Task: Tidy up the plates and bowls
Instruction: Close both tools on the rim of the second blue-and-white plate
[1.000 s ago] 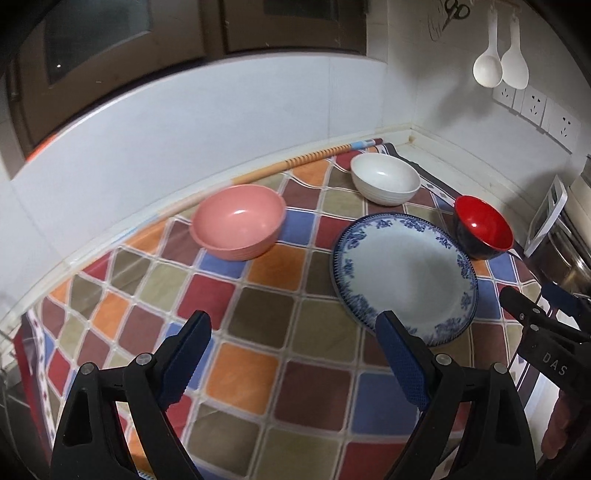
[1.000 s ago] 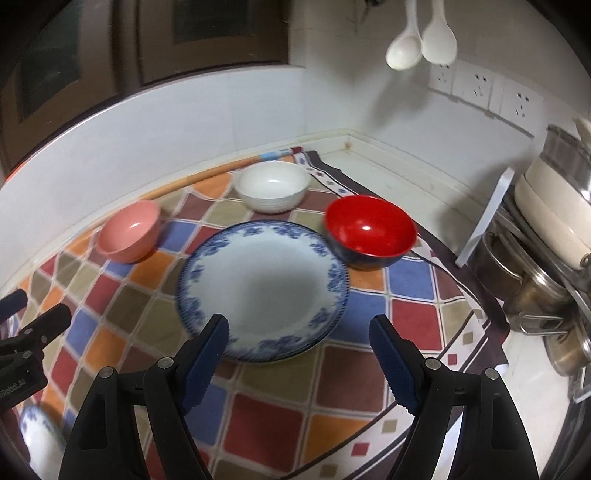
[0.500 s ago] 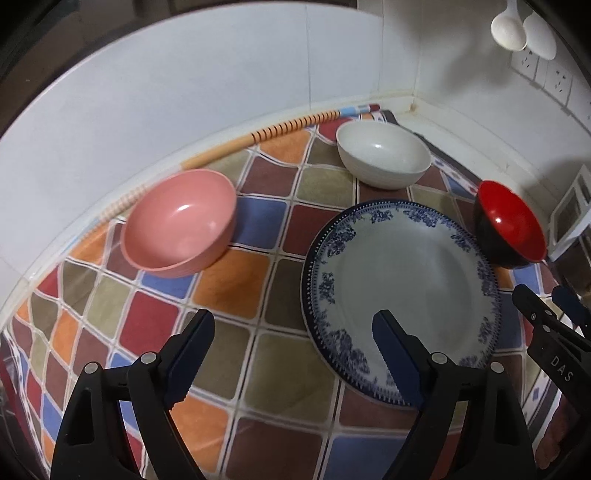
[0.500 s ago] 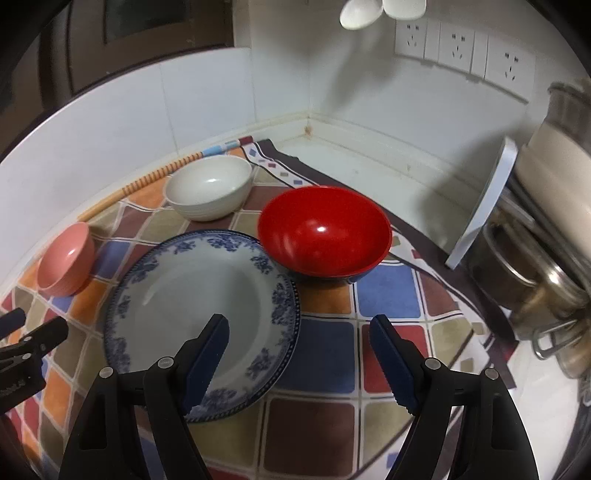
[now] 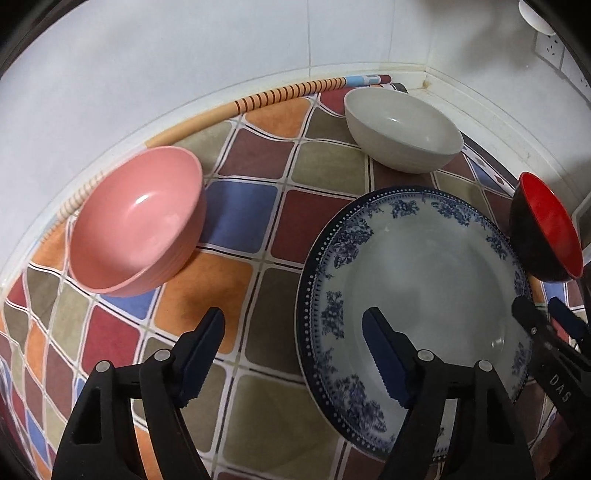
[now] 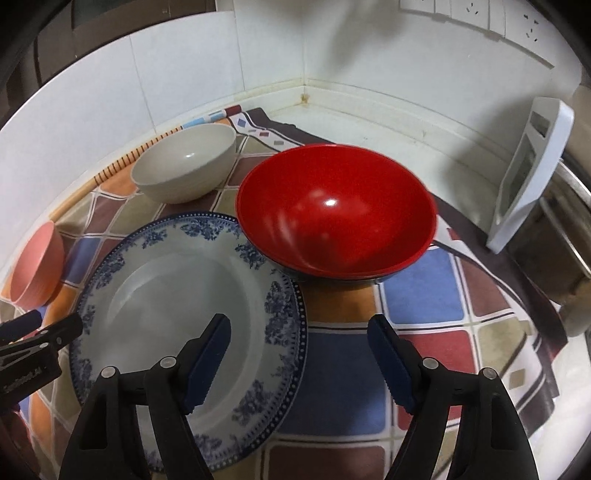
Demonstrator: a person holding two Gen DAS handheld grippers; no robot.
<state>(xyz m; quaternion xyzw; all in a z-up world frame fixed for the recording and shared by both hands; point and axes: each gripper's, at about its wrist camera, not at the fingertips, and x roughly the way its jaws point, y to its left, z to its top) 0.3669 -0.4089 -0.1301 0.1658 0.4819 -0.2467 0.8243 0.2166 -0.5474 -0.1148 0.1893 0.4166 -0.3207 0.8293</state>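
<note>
A blue-and-white patterned plate lies on the patchwork cloth. Around it stand a pink bowl, a white bowl and a red bowl that touches the plate's rim. My left gripper hovers over the plate's left rim; its jaws are closing, one finger over the plate, one over the cloth, pads not pressing. My right gripper is open astride the plate's right rim, just short of the red bowl. Each gripper shows at the edge of the other's view.
Tiled walls meet in a corner behind the bowls. A white board leans by metal pots at the right. Wall sockets sit above. The cloth ends near the counter's right side.
Both grippers have come down and forward; plate and bowls now loom much larger. The left jaws have narrowed. No dish has moved.
</note>
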